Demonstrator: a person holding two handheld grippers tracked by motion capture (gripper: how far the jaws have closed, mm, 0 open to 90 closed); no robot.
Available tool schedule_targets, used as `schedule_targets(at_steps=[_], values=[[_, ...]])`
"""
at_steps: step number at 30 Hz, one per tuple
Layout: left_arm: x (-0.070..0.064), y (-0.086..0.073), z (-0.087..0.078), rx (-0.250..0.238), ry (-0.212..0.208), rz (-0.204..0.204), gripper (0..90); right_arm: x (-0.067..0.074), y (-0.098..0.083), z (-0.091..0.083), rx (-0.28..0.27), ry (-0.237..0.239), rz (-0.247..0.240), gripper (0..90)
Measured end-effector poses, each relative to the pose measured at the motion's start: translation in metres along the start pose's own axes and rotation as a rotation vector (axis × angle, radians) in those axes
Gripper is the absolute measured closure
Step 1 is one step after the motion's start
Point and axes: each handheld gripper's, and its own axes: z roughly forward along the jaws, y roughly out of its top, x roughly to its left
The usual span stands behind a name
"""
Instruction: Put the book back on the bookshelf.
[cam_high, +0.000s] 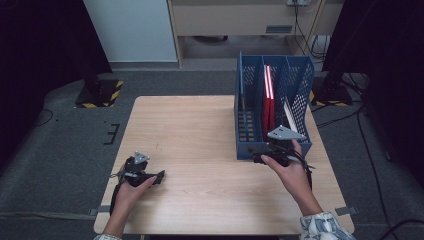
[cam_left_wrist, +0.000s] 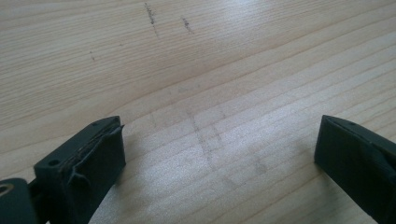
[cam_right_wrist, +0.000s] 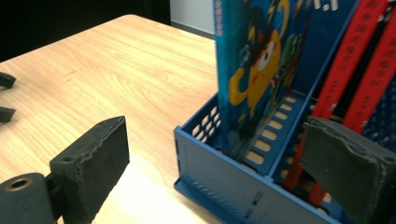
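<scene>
Partly hidden red books (cam_high: 268, 100), blue rack (cam_high: 245, 100)

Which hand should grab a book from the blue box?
Right. The right gripper sits open at the blue file rack, facing its books. The left gripper rests far across the table.

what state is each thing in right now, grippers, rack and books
left gripper: open, empty, low over the table
right gripper: open, empty, at the rack's front wall
blue file rack: upright on the table
red books: standing in the rack
cartoon-cover book: standing upright in the rack
</scene>
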Motion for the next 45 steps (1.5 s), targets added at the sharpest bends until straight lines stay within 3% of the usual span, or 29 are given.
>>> schedule_targets(at_steps=[12,26,37,45], values=[[0.0,0.0,0.0,-0.001,0.0,0.0,0.6,0.013,-0.01,0.007,0.032,0.036,-0.011,8.2],[-0.001,0.0,0.0,-0.002,0.0,0.0,0.4,0.047,-0.027,0.011,0.086,0.112,-0.053,8.2],[-0.001,0.0,0.0,-0.002,0.0,-0.001,0.3,0.066,-0.054,0.019,0.144,0.161,-0.069,8.2],[-0.001,0.0,0.0,-0.002,0.001,-0.001,0.1,0.073,-0.074,0.026,0.179,0.176,-0.05,8.2]])
